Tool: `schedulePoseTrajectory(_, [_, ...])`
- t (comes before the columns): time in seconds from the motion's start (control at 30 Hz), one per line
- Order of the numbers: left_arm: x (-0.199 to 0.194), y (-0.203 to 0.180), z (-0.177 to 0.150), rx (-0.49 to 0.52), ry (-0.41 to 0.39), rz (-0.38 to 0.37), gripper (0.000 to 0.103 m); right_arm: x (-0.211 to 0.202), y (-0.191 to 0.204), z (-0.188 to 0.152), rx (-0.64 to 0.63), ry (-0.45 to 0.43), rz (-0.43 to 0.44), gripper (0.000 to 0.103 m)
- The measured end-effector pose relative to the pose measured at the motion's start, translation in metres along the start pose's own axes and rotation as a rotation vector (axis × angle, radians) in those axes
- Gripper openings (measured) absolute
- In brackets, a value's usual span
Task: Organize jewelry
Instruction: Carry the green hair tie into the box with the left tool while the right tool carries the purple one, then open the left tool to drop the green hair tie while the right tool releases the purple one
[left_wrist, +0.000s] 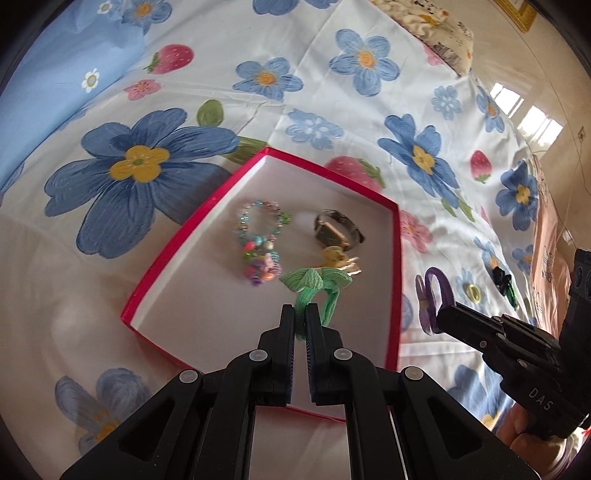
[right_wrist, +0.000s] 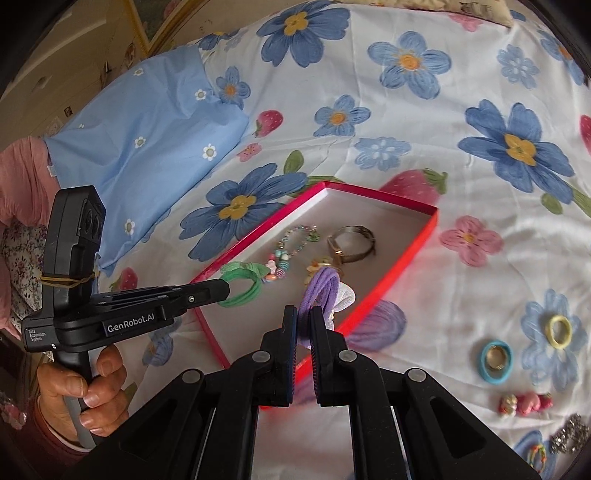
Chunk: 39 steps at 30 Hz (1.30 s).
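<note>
While 2 grippers work over 1 red box (left_wrist: 395, 258), the left gripper (left_wrist: 301, 314) clamps 1 green hair tie (left_wrist: 314, 282) above it; the right gripper (right_wrist: 303, 319) pinches 1 purple hair tie (right_wrist: 325, 291); 1 beaded bracelet (left_wrist: 258, 240) and 1 watch (left_wrist: 338, 230) lie inside; 2 loose rings of elastic (right_wrist: 559, 330) rest on the floral bedsheet (right_wrist: 461, 177) beside a blue pillow (right_wrist: 155, 140)

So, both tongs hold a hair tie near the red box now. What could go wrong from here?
1. The green hair tie hangs from the left tongs just above the beaded bracelet and watch; lowering it may snag or push them.
2. The purple hair tie in the right tongs sits near the box's rim; released early, it may land outside.
3. Both tongs meet over one box and may collide.
</note>
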<state>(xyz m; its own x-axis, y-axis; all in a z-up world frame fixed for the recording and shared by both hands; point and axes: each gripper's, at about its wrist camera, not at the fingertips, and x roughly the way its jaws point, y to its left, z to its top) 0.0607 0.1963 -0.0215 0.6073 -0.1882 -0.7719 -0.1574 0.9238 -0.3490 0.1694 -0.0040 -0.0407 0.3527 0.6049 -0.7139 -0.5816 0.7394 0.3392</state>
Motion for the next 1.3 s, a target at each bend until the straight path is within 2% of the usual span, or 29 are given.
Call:
schedulePoseTrajectory(0.37, [0.035, 0.021, 0.018, -0.036, 0.031, 0.043, 0.005, 0.062, 0.004, 0.007, -0.032, 0.111, -0.001, 0.006])
schedulePoseTrajectory(0.6, [0.059, 0.028, 0.019, -0.045, 0.068, 0.068, 0.005, 0.084, 0.005, 0.004, -0.038, 0.161, -0.006, 0.007])
schedulePoseTrajectory(0.7, [0.064, 0.029, 0.020, -0.047, 0.075, 0.074, 0.005, 0.088, 0.003, 0.003, -0.033, 0.171, 0.000, 0.011])
schedulePoseTrajectory(0.87, [0.068, 0.031, 0.019, -0.054, 0.082, 0.081, 0.008, 0.088, -0.001, 0.004, -0.011, 0.169, 0.010, 0.011])
schedulePoseTrajectory(1.13, [0.064, 0.028, 0.018, -0.047, 0.073, 0.096, 0.019, 0.081, -0.002, 0.005, 0.002, 0.157, 0.015, 0.015])
schedulePoseTrajectory(1.3, [0.056, 0.026, 0.016, -0.044, 0.060, 0.103, 0.021, 0.072, -0.002, 0.005, 0.005, 0.139, 0.016, 0.021])
